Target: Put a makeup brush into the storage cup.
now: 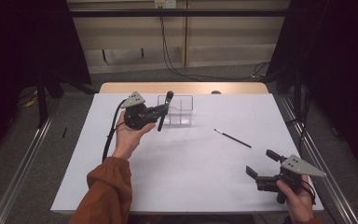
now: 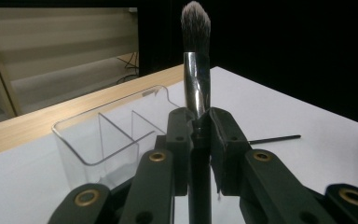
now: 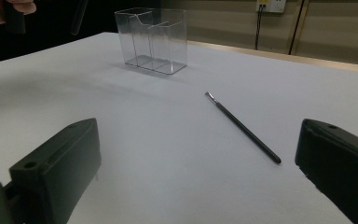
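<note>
Near the table's (image 1: pixel 177 186) front right corner: right gripper (image 1: pixel 260 166), jaws spread wide, nothing between them, held just above the surface. Farther in, right of centre: thin black brush (image 1: pixel 233 138) lying flat, well apart from both grippers, bristle tip toward the back. Toward the back edge, left of centre: left gripper (image 1: pixel 164 110) raised off the surface, jaws clamped tight on a makeup brush (image 2: pixel 196 84), handle pinched between the pads, grey bristles up, roughly upright. Just beyond it, near the back edge: clear divided organizer (image 1: pixel 179 109) standing upright, compartments holding nothing; brush beside it, not inside.
</note>
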Available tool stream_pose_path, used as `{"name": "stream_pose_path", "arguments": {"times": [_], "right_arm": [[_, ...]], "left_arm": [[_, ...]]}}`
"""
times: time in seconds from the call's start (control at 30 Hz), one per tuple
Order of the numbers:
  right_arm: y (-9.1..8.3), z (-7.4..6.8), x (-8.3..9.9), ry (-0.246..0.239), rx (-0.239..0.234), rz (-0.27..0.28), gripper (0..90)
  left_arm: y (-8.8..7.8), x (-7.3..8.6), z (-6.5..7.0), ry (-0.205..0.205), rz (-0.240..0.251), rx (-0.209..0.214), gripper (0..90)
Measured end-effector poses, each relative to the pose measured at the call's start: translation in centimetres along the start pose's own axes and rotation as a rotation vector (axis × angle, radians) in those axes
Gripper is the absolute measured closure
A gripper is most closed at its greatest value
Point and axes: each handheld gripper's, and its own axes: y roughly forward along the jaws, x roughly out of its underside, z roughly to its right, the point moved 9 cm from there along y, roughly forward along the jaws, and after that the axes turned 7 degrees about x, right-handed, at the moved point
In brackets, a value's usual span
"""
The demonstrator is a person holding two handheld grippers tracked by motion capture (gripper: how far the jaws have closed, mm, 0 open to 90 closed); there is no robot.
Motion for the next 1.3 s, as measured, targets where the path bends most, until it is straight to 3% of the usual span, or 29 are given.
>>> {"name": "stream_pose_path", "arguments": {"times": [0.27,0.67,1.07,1.3], "right_arm": [[0.0,0.0,-0.1,0.008,0.007,0.007,0.0],[-0.1,0.1,-0.2,0.011,0.010,0.017,0.0],[-0.1,0.1,-0.2,0.013,0.015,0.020,0.0],[-0.2,0.1,-0.2,0.017,0.011,0.019,0.0]], "left_arm": [[1.0,-1.3,0.5,0.027,0.007,0.006,79.0],[2.6,-3.2,0.8,0.036,0.039,0.001,79.0],[4.2,-4.3,0.2,0.030,0.045,-0.013,78.9],[5.4,-4.3,-0.6,-0.002,0.053,-0.029,79.0]]}}
